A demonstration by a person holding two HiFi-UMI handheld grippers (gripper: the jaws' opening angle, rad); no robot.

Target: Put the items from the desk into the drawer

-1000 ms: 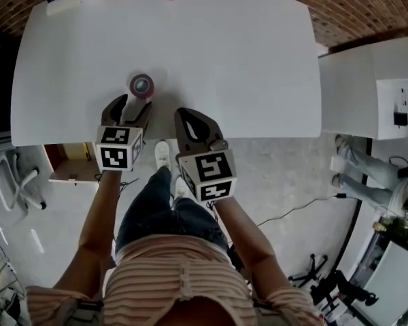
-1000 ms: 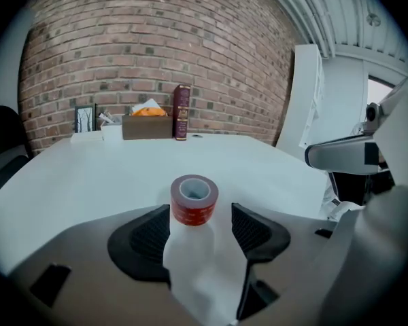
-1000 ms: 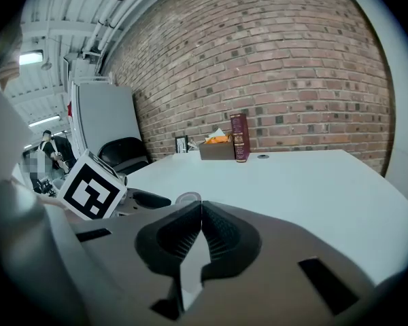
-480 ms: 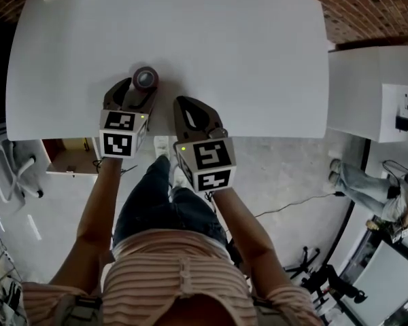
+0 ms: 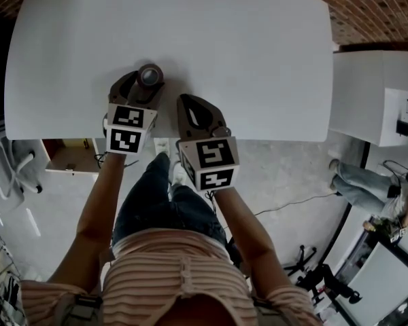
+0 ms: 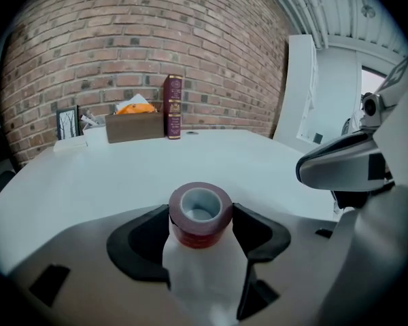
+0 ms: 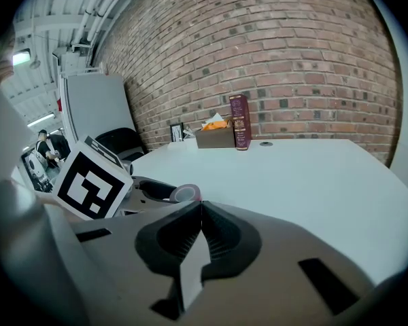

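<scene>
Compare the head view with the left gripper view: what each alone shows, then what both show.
Head view only: the person's arms, legs and the floor. Left gripper view only: a picture frame and orange contents in a box at the desk's far edge. Both: the tape between the left claw's jaws, the right claw beside it, the desk.

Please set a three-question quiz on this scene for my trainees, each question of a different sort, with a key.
1. True or false: the right gripper has its jaws together with nothing between them.
2. What stands between the jaws of the left gripper? A) a book B) a roll of tape C) a box
3. Fill in: the dark red book stands beside the cardboard box at the desk's ___ edge, away from the person.

Key: 1 true; 2 B; 3 far.
</scene>
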